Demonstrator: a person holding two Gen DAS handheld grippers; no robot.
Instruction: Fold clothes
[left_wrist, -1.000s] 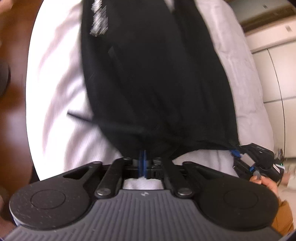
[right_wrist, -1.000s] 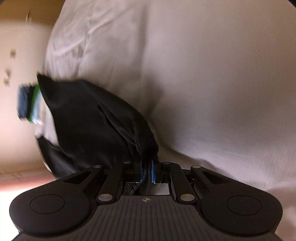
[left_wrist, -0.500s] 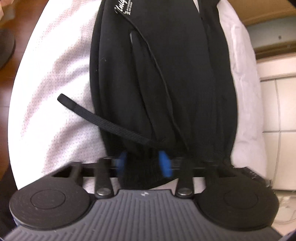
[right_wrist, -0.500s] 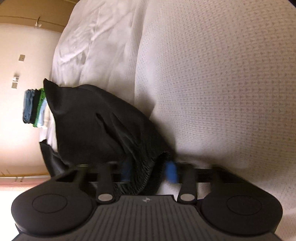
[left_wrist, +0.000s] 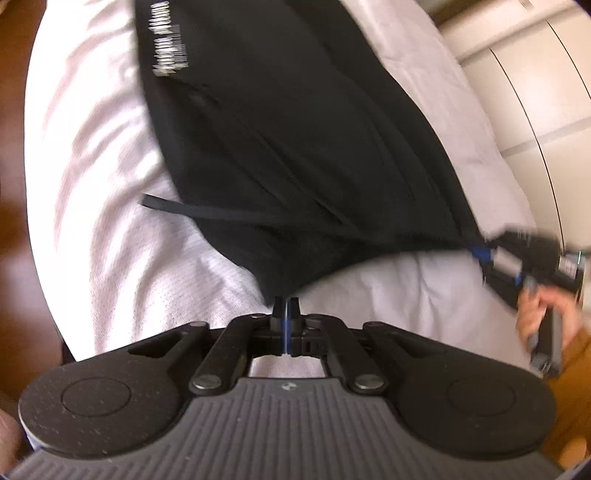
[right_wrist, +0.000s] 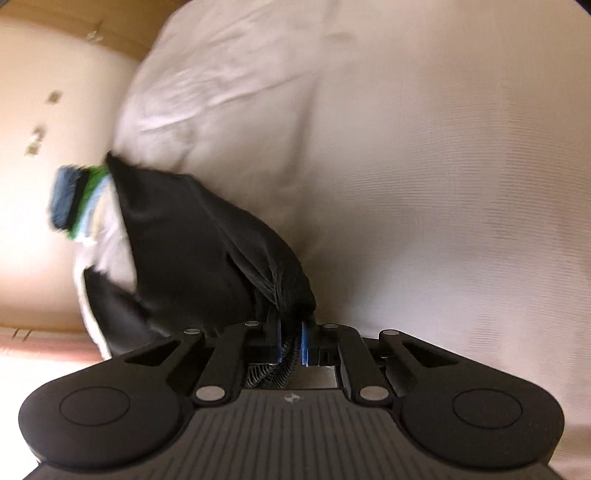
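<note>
Black garment (left_wrist: 295, 147) draped over white bed (left_wrist: 110, 221), waistband edge stretched between both tongs. Left tongs (left_wrist: 284, 308) clamped on 1 corner; right tongs (right_wrist: 290, 332) clamped on bunched hem. Best kept taut and level, corners matched before lowering.

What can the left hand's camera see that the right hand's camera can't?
Only the left wrist view shows the white lettering on the black garment, its loose drawstring, the pale cabinet, and the right gripper from outside, with the hand holding it.

Only the right wrist view shows a stack of blue and green folded clothes and the cream wall.

Both show the white bedding, and each gripper is shut on the garment's edge; the left gripper pinches the near corner.
</note>
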